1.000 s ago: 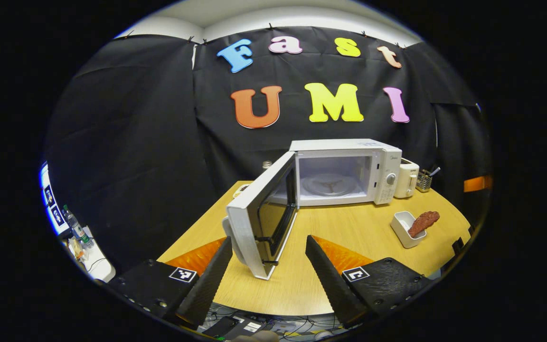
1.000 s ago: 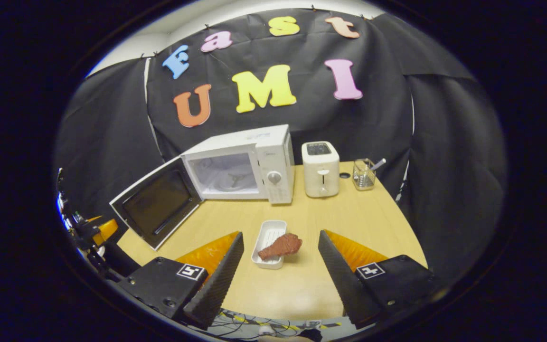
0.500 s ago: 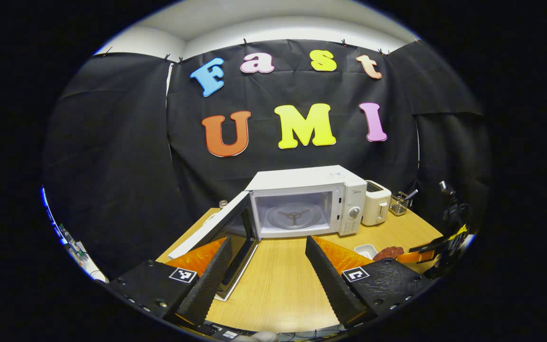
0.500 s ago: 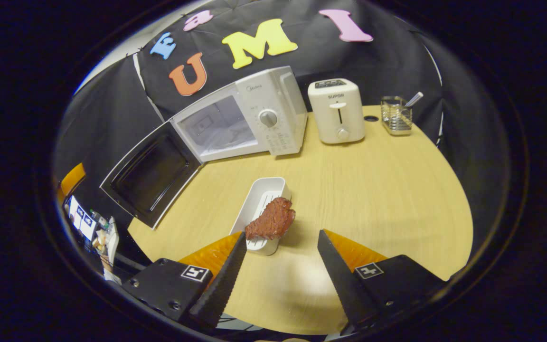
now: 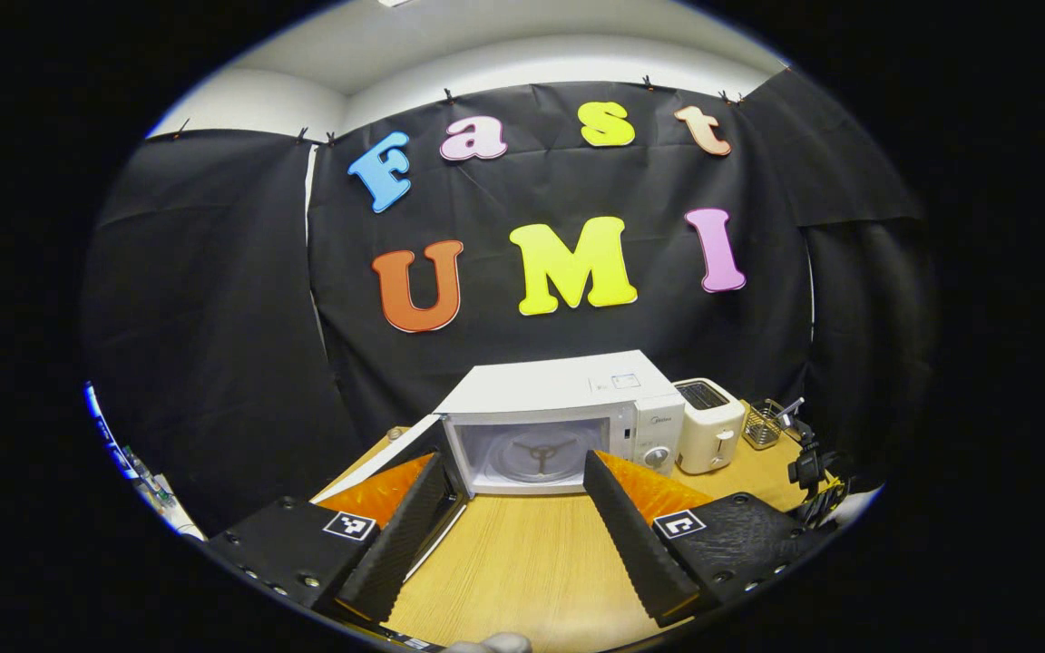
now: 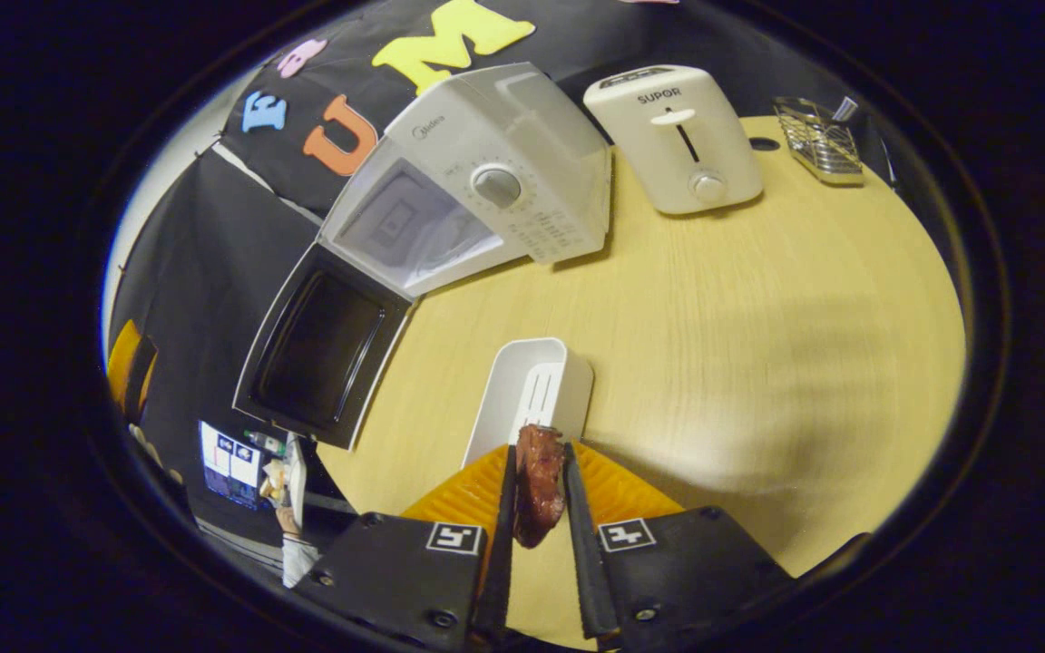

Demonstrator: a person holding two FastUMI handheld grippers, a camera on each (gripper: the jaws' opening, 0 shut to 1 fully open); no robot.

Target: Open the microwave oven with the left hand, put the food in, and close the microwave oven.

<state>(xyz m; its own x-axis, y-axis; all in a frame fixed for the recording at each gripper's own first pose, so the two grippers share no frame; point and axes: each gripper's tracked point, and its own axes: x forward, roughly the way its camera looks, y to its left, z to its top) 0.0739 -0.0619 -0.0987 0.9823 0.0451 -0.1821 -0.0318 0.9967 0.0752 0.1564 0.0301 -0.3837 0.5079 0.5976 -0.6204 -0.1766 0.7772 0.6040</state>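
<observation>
1. My right claw [image 6: 537,494] points steeply down at the table [image 6: 758,345], and its two fingers are pinched in on the brown piece of food [image 6: 538,481], one on each side.
2. The food sits between the fingers at the near end of the white tray [image 6: 532,394], which lies on the table in front of the microwave [image 6: 477,181].
3. My left claw [image 5: 513,521] is held level and back from the microwave [image 5: 559,422], its fingers spread wide with nothing between them.
4. The microwave door [image 6: 323,345] hangs open to the left, past the table's edge in the right gripper view; the cavity with its turntable [image 5: 536,453] faces my left claw.
5. To the right of the microwave stands a cream toaster [image 6: 677,136], and farther right a wire holder [image 6: 817,141].
6. The table is light wood; black cloth walls in the booth behind it.
</observation>
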